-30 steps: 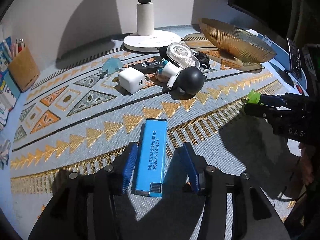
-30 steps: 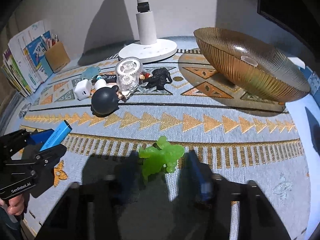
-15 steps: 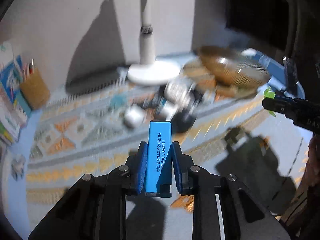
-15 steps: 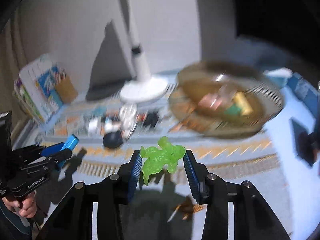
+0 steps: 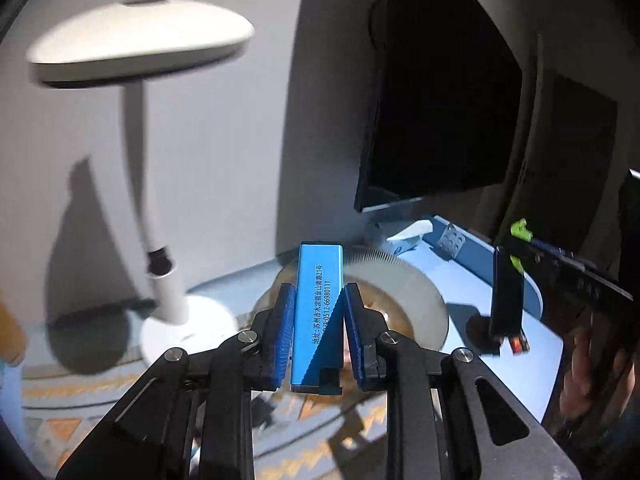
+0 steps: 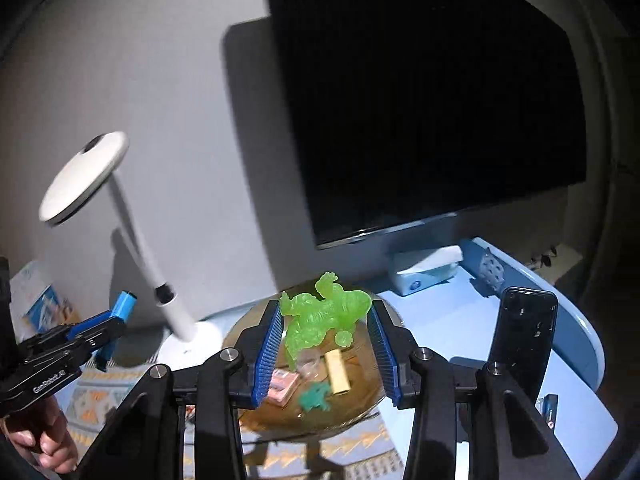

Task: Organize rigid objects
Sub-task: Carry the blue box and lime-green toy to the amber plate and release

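Grey wall and a dark monitor [image 6: 432, 96] are filling the upper half of both views now, where a second ago I was looking down at the patterned mat [image 5: 80, 420]. I am holding both grippers up over the bowl [image 6: 360, 392] at lower centre. My left gripper [image 5: 314, 328] is clamped on the blue bar [image 5: 318, 316], which is standing upright between the pads at frame centre; a second ago it was lying flat on the mat between wide jaws. My right gripper [image 6: 324, 344] is pinching the green figure [image 6: 324, 316] partway closed, lifted off the mat and sitting above the bowl's contents. A white lamp [image 5: 136, 36] is showing at upper left, and a black phone [image 6: 520, 344] is standing at lower right.
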Demonstrator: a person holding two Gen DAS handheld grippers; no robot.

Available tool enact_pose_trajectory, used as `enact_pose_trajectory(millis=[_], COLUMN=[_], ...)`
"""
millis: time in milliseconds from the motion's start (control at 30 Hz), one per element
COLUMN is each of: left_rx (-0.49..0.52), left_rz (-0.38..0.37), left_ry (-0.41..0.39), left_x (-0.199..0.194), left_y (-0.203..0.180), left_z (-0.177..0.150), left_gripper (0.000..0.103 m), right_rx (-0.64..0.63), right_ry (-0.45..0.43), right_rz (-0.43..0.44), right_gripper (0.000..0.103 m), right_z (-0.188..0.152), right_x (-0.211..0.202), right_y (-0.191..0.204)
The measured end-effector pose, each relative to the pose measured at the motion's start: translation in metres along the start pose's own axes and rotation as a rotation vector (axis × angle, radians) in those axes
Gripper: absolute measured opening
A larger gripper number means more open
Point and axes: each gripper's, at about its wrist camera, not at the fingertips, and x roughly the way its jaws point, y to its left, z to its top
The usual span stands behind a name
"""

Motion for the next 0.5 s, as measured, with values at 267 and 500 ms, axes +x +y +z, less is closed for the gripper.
enact_pose_trajectory(millis=[267, 500], left_rx=[-0.041, -0.07], left_rz=[-0.01, -0.006], left_ry=[0.133, 0.263], left_x=[0.097, 0.16], left_y=[-0.009, -0.01], left_z=[-0.016, -0.045], left_gripper=[0.021, 0.021], right_rx=[0.064, 0.086], right_ry=[0.186, 0.327], right_rz=[-0.056, -0.045], right_gripper=[0.042, 0.042], right_z=[-0.022, -0.048], right_x=[0.08, 0.121], right_y=[-0.029, -0.044])
